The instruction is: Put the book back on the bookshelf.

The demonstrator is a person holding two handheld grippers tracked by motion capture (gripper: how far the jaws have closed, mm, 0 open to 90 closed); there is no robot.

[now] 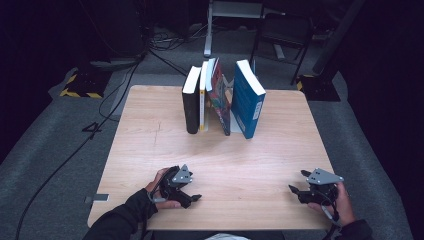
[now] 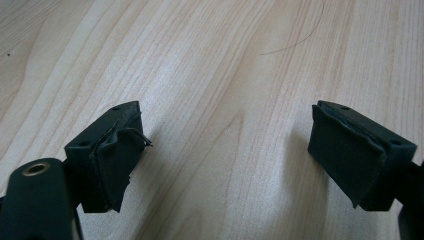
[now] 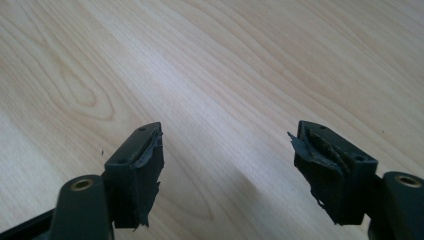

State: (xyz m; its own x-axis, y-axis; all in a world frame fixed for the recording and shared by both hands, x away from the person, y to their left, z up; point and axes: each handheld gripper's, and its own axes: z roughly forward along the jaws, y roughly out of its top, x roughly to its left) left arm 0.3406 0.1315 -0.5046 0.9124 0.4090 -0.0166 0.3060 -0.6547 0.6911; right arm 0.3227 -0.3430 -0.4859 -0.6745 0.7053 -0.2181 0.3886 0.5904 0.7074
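Near table's front edge | left gripper (image 1: 192,197) spread, empty, resting | right gripper (image 1: 296,189) spread, empty, low over pale wooden table (image 1: 150,130) | upright books (image 1: 222,97) at far edge, well apart, leaning together for support

- High view: the table (image 1: 150,125) is evenly lit from above, the room around it nearly black; the picture is soft and low in detail
- The books (image 1: 220,95) cast short, faint shadows
- Both gripper views: bright, pale sheen on the wood, soft shadows under the jaws, nearest parts slightly blurred
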